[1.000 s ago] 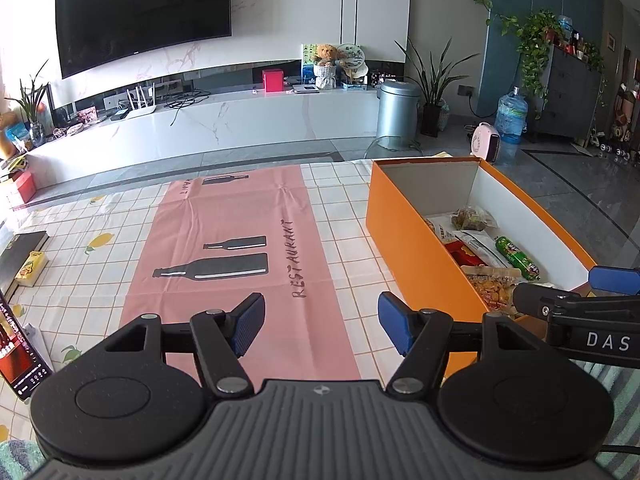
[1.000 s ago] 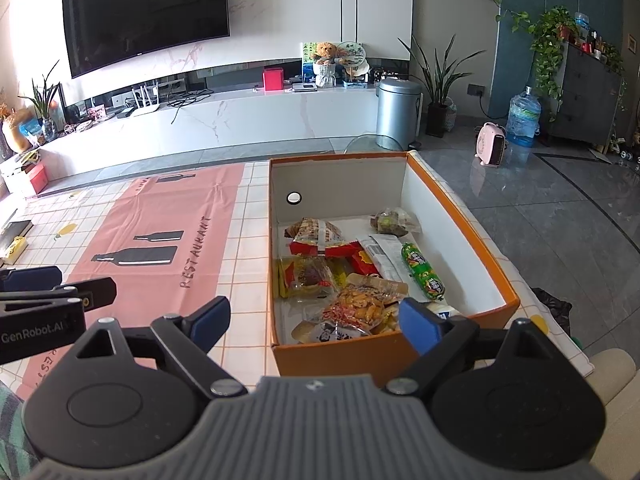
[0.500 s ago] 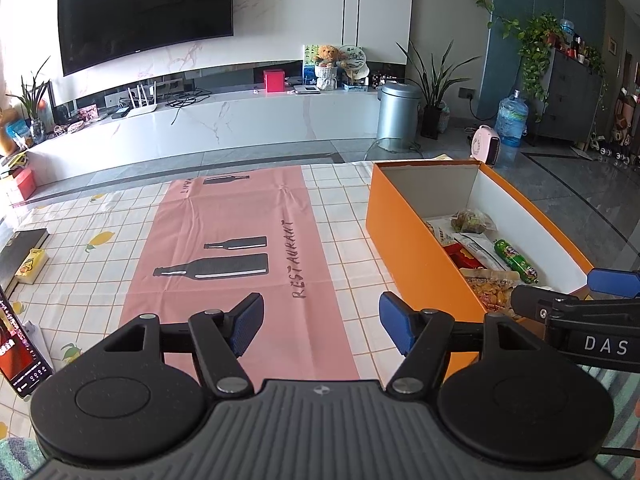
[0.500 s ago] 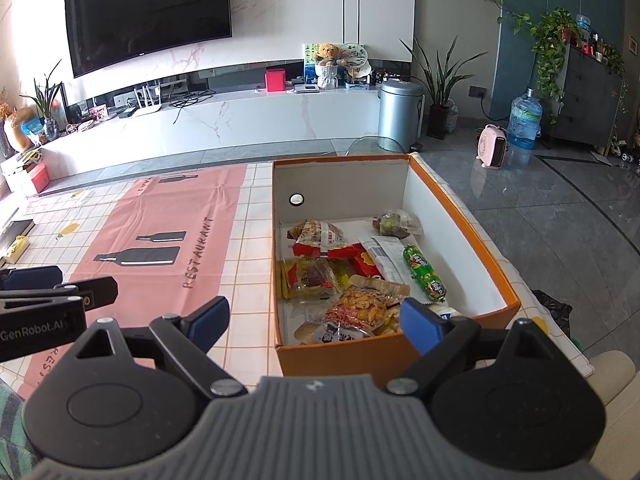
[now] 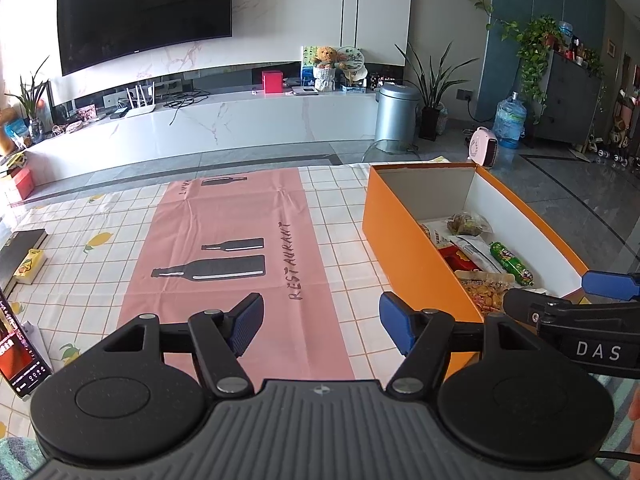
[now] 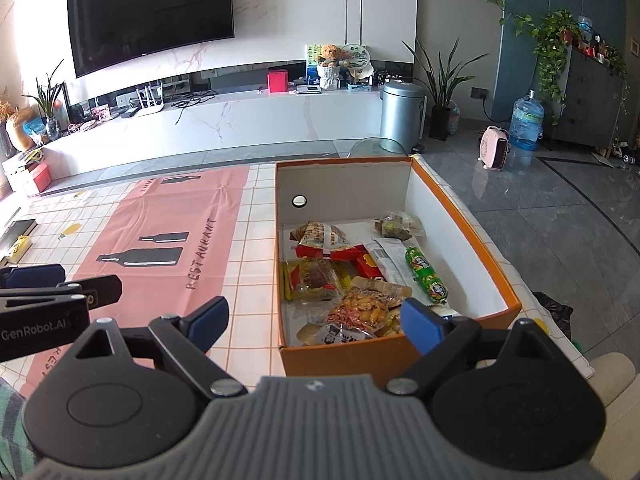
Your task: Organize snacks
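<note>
Living-room table (image 5: 340, 208), pink mat (image 5: 240, 256) bare at centre; snacks (image 6: 352, 280) all piled in orange box (image 6: 472, 224) at right; left gripper (image 5: 320, 322) and right gripper (image 6: 314, 320) both spread, empty, near edge; stage: sorted or awaiting unpacking, undecidable.

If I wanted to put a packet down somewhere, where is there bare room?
The pink runner left of the orange box lies bare. Inside the box, the strip of floor along the right wall, beyond the green sausage, is free; its near left is heaped with packets.
</note>
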